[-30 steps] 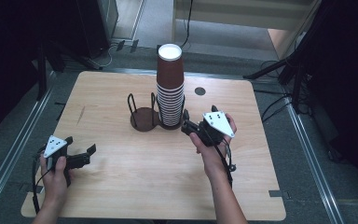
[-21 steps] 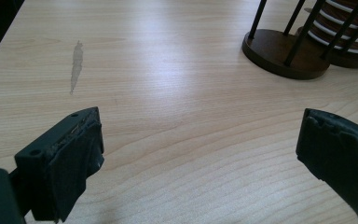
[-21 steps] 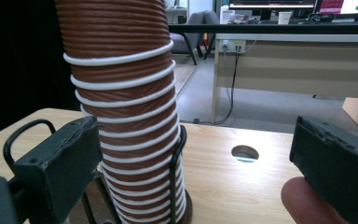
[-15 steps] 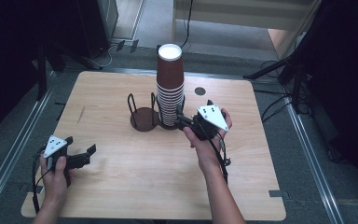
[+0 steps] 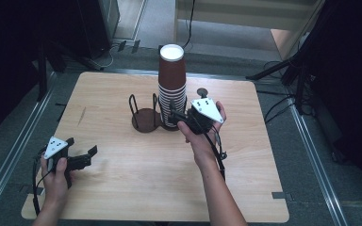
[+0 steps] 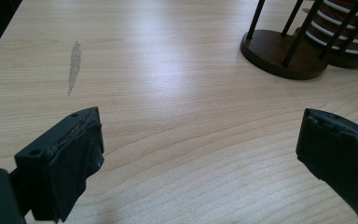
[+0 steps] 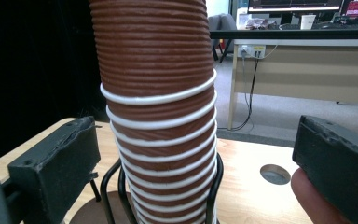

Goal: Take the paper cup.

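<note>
A tall stack of brown ribbed paper cups (image 5: 172,87) with white rims stands in a black wire holder (image 5: 169,123) at the table's middle. Its top cup sits higher than the rest. Beside it on the left is an empty round holder base (image 5: 143,120) with wire posts. My right gripper (image 5: 179,117) is open right at the stack's lower part. In the right gripper view the cup stack (image 7: 158,93) stands between the wide jaws of the right gripper (image 7: 198,158). My left gripper (image 5: 87,155) is open above bare wood near the front left, and the left gripper (image 6: 200,158) holds nothing.
The wooden table (image 5: 122,188) has a round cable hole (image 5: 201,92) behind the right hand and a pale smear (image 6: 74,65) at the left. Dark floor, metal rails and cables surround it. A desk with monitors (image 7: 303,32) stands far behind.
My right gripper has moved left, up to the cup stack, so its jaws now flank it. The left gripper has stayed where it was.
</note>
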### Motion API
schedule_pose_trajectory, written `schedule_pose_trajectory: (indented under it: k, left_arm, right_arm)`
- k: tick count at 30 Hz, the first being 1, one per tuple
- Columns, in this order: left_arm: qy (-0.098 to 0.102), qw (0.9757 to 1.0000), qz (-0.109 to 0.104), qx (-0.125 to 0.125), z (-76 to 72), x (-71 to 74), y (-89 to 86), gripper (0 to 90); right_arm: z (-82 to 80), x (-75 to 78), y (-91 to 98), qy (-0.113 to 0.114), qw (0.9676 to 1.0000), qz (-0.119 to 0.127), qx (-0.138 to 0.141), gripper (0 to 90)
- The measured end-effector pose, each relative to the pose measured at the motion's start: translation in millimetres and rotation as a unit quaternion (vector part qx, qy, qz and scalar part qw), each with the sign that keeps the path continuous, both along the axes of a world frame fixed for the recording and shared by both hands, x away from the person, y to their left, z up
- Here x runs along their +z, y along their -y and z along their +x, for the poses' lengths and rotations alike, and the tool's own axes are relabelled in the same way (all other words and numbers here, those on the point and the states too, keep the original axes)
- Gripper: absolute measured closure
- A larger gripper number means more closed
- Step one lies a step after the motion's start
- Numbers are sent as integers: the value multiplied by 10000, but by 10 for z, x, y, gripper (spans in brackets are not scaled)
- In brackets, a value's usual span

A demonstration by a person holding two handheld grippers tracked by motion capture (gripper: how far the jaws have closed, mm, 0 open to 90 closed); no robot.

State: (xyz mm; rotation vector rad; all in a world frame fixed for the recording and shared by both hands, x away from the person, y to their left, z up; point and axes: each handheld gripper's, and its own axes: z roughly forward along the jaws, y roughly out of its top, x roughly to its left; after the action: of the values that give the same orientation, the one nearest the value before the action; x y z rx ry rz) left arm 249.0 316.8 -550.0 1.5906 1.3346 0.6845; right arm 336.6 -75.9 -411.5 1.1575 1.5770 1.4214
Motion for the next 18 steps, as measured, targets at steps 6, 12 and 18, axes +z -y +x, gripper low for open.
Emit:
schedule_pose_trajectory:
  k: [6,12,18]
  left_arm:
    - [-2,10000,-17,0,-1,0,-3,12]
    - [1,10000,-41,5,-2,-1,-4,12]
    - [0,10000,-41,2,-1,-1,-5,12]
  right_arm:
    - [73,42,-57,-17,10000,56,-14,6]
    - [145,58,-102,-80,9999,119,-32,7]
    - [202,78,-164,-71,9999,90,-27,6]
